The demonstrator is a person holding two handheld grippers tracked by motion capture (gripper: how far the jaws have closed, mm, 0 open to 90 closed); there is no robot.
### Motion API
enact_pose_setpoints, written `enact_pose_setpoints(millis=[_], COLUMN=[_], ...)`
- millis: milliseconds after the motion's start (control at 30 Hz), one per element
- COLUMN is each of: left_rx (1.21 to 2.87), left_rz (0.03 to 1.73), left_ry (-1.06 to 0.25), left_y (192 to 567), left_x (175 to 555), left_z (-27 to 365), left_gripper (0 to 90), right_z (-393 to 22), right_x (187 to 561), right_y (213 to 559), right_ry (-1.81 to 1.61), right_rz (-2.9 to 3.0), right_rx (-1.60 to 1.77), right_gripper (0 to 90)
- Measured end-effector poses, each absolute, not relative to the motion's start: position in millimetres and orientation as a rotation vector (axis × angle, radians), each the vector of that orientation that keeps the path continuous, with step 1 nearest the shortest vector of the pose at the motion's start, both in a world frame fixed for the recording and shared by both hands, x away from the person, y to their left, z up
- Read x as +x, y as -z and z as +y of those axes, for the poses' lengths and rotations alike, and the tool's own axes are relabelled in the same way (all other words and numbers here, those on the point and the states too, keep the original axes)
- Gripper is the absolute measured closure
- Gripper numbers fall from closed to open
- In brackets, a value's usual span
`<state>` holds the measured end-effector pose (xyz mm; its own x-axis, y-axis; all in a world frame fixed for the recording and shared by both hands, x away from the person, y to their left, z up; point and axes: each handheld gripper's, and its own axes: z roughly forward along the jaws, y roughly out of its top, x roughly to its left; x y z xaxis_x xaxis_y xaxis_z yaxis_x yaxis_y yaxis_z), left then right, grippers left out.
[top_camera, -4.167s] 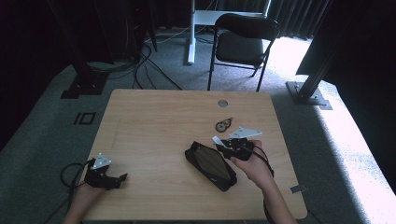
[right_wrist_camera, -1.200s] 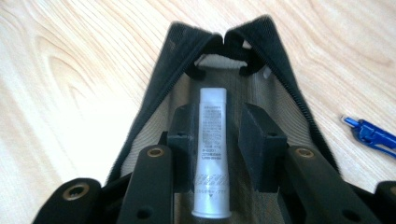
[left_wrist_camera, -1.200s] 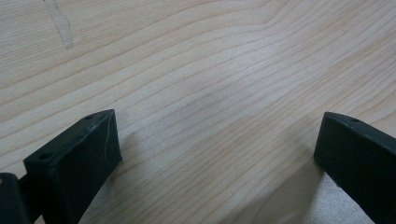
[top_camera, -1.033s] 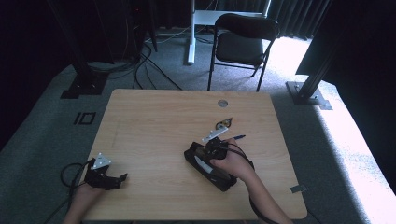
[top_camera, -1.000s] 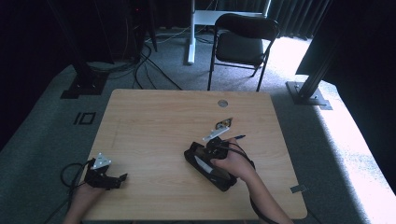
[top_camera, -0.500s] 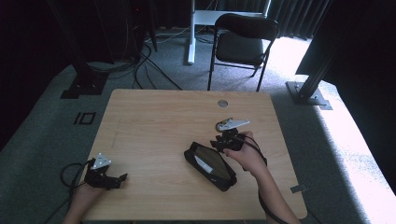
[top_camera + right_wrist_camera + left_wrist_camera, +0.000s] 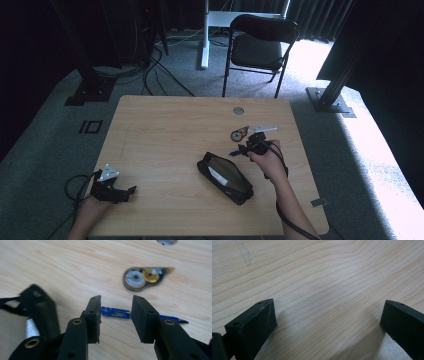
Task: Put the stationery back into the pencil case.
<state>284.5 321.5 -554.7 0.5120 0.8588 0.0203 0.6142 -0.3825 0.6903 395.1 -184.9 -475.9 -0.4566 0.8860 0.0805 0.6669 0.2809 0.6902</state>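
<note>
A blue pen (image 7: 116,313) lies flat on the wooden table (image 7: 165,135), just right of an open black pouch (image 7: 225,175). My right gripper (image 7: 116,315) hovers low over the pen (image 7: 233,153); its jaws have just been opening and stand apart. The pen shows crosswise in the gap, with no pad pressing on it. In the high view the right gripper (image 7: 246,149) sits between the pouch and a correction tape roller (image 7: 239,133). My left gripper (image 7: 131,190) rests open at the near left corner, with bare wood between its jaws (image 7: 324,322).
The correction tape roller (image 7: 142,277) lies just beyond the pen. A round cable hole (image 7: 238,110) sits near the table's far edge. The pouch (image 7: 42,312) is close on the right gripper's left. A black chair (image 7: 262,45) stands behind the table.
My right hand moved from over the pouch to the right and farther away, down to the blue pen, and its jaws spread wider. The left hand stayed still.
</note>
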Motion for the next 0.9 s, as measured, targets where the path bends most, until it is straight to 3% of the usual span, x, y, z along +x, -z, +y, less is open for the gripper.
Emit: enact_pose_setpoints(millis=[333,900], left_rx=[2.128,2.128], left_rz=[1.197,1.197], left_ry=[-0.506,-0.506], left_y=[555,555], left_x=[284,284], left_z=[322,322], left_gripper=[0.6,0.6], right_z=[-193,-193], right_x=[415,434], right_y=[498,526], right_ry=[-0.952,-0.899], right_rz=[2.066,1.925], right_rx=[1.662,1.912], right_gripper=[48.3,45.3])
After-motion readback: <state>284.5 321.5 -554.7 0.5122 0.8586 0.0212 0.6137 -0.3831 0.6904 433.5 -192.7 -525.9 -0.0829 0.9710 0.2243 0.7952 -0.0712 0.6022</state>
